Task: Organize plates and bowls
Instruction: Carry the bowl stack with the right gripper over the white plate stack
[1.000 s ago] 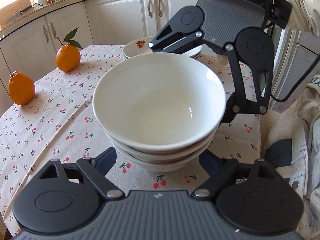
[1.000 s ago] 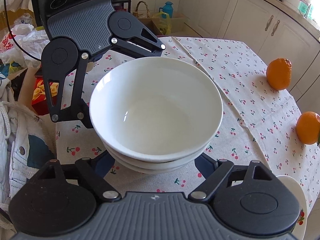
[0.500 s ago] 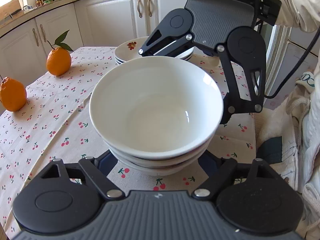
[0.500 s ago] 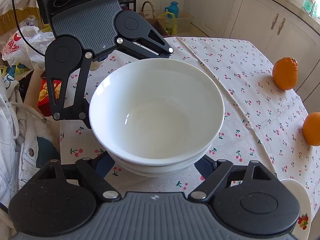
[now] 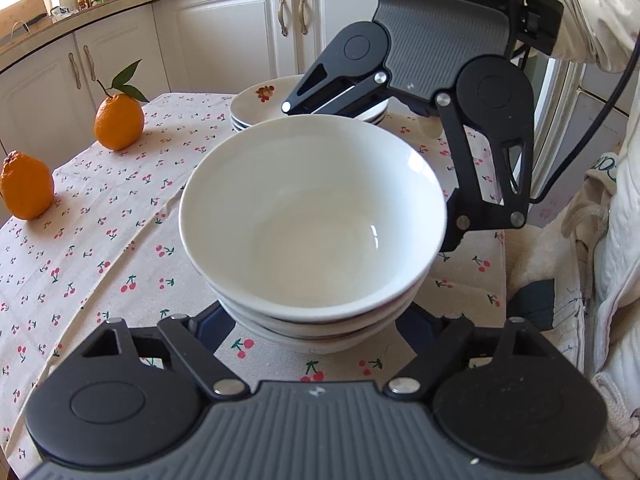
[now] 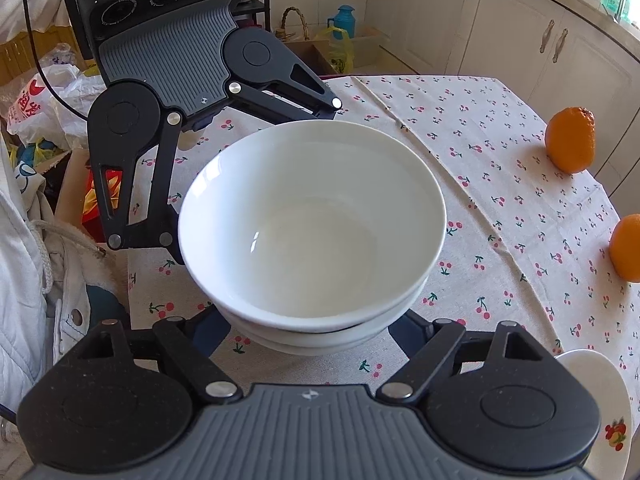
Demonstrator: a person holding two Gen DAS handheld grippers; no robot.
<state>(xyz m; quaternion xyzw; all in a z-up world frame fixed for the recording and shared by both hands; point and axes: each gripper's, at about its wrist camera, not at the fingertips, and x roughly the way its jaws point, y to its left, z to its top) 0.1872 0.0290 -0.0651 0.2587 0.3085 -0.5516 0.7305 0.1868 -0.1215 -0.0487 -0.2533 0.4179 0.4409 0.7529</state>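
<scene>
A stack of white bowls (image 5: 312,216) stands on the counter (image 5: 100,248), which is covered by a cherry-print cloth; three nested rims show at the near side. In the left wrist view the left gripper (image 5: 314,322) comes in from 6 o'clock, its dark blue fingers (image 5: 212,326) set either side of the lowest bowl, right against the wall. Whether the pads press on it cannot be told, since the rims hide the contact. The right gripper (image 5: 400,184) reaches in from 1 o'clock, its jaws spread around the far side of the stack; its tips are hidden too, so a clamp cannot be confirmed. A pile of plates (image 5: 272,106) with a fruit motif sits behind the bowls at 12 o'clock. Two oranges (image 5: 119,121) stand well apart from the stack at 9 and 10 o'clock.
</scene>
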